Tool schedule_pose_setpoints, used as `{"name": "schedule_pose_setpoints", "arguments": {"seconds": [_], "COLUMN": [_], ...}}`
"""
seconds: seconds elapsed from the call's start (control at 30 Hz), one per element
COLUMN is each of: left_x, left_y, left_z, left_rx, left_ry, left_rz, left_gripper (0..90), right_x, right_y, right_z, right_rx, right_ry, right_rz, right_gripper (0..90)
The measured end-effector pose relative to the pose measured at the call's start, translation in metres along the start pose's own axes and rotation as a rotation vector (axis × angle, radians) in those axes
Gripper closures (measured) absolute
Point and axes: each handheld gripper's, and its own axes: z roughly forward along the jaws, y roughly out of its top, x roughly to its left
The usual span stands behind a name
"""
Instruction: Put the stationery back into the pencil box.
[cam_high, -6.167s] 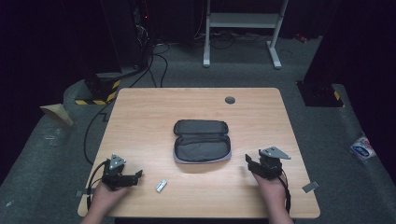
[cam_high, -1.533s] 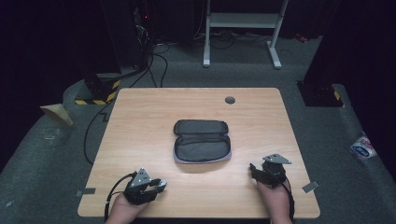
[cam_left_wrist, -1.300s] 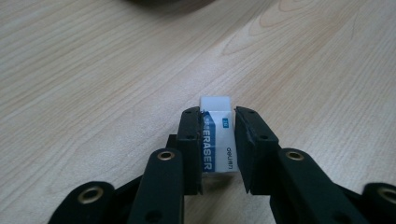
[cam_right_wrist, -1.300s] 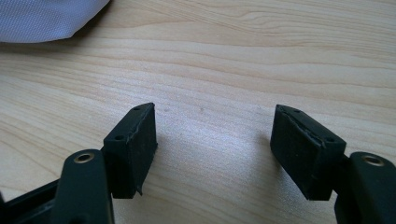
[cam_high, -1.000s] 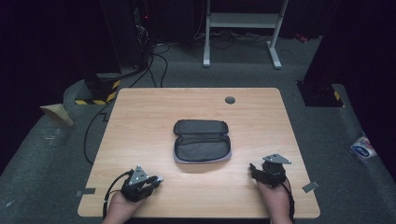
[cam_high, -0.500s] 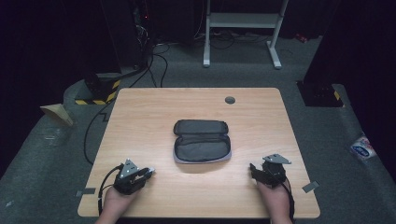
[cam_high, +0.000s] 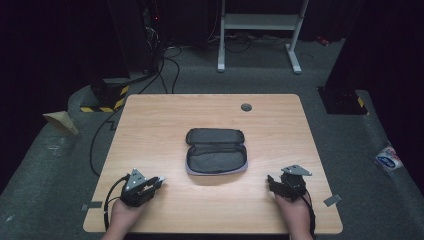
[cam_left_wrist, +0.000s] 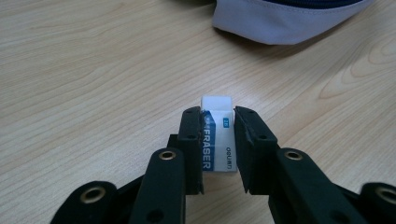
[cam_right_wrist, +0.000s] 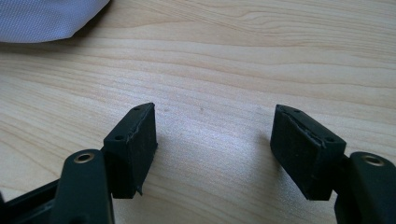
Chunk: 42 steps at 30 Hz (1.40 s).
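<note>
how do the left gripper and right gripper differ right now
The left gripper is shut on a white eraser in a blue-and-white sleeve; the right gripper stands open with bare table between its jaws. In the high view the left gripper sits at the table's near left, the right gripper at its near right. Both have black jaws, are hand-held and point toward the open pencil case.

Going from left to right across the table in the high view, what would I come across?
Left gripper clamped on a white eraser → open dark pencil case in the middle → right gripper, jaws apart with nothing between them.
</note>
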Motion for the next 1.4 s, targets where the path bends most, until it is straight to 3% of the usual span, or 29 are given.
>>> {"name": "schedule_pose_setpoints", "arguments": {"seconds": [0.77, 1.4], "left_x": [-0.007, -0.013], "left_y": [0.023, 0.044], "left_z": [0.002, 0.004], "left_rx": [-0.091, -0.147], "left_ry": [-0.008, -0.008], "left_rz": [0.007, 0.022], "left_gripper": [72.8, 73.0], "right_x": [0.0, -0.001], "right_y": [0.0, 0.0], "right_z": [0.0, 0.001], "right_rx": [-0.002, 0.012], "right_ry": [0.002, 0.021], "right_rz": [0.001, -0.015], "right_gripper": [30.8, 21.5]}}
